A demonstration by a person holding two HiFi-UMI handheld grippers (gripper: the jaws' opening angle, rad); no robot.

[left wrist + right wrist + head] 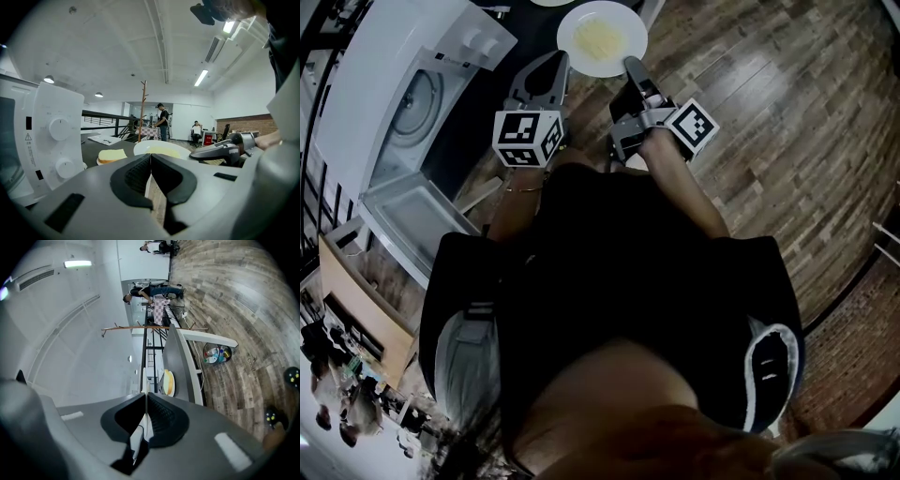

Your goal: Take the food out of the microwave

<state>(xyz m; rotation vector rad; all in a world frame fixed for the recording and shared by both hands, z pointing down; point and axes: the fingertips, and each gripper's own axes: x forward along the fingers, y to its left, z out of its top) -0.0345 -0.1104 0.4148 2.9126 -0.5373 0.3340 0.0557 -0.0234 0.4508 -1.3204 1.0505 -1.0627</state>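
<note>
I am holding the white plate (630,26) right of the open microwave (389,66); the left gripper (557,59) and the right gripper (633,64) are both pinching its rim.

Black top (609,262), thin bracelet (525,188) on one wrist, left claw (555,62) and right claw (634,66) in matte grey, black ribbed pads (136,176), each with a white cube (528,138) of black square markers
</note>
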